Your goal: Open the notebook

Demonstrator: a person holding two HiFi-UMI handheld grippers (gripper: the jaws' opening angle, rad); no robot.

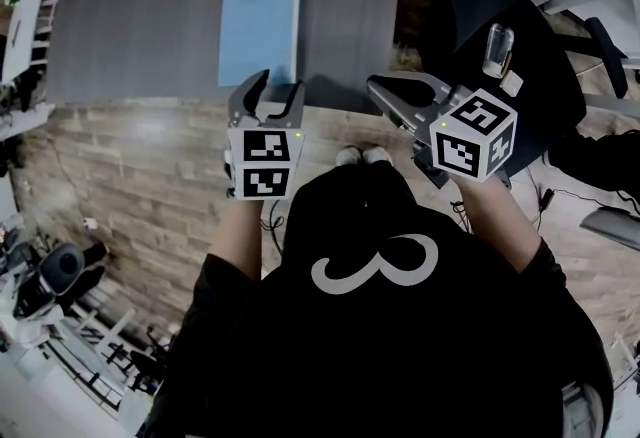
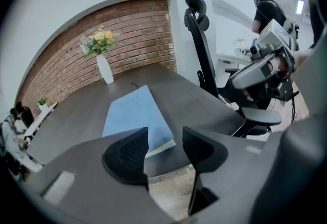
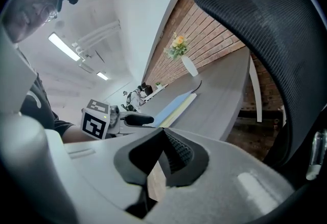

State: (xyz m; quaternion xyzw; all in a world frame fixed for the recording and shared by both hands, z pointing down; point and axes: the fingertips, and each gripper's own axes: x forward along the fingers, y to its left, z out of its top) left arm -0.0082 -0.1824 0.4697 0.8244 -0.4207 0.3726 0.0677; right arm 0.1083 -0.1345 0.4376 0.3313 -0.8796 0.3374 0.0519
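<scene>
Two grippers hang side by side in front of the person, at the near edge of a dark grey table (image 1: 150, 26). One notebook (image 1: 260, 26), light blue and closed, lies flat on that table with its short end close to the edge.

The left gripper (image 1: 278, 86) points forward and down at the notebook's near end. In the left gripper view its jaws (image 2: 164, 141) stand wide apart. The notebook's (image 2: 134, 115) near corner and pale page edge show through the gap, and neither pad presses on it. The right gripper view shows this gripper (image 3: 138, 119) from the side, with its dark jaw just in front of the notebook (image 3: 173, 105).

The right gripper (image 1: 385, 91) is held to the right of the left one, past the table's corner and apart from the notebook. Its jaws (image 3: 162, 138) are closed with the pads meeting at the tips and nothing held. A sliver of wood floor shows below them.

A white vase (image 2: 104, 69) with flowers stands at the far end of the table, before a brick wall (image 2: 127, 39). A black chair (image 2: 199, 39) stands at the table's right side, and its mesh headrest (image 3: 265, 23) fills the upper right of the right gripper view. The floor (image 1: 150, 176) under the person has a wood pattern.
</scene>
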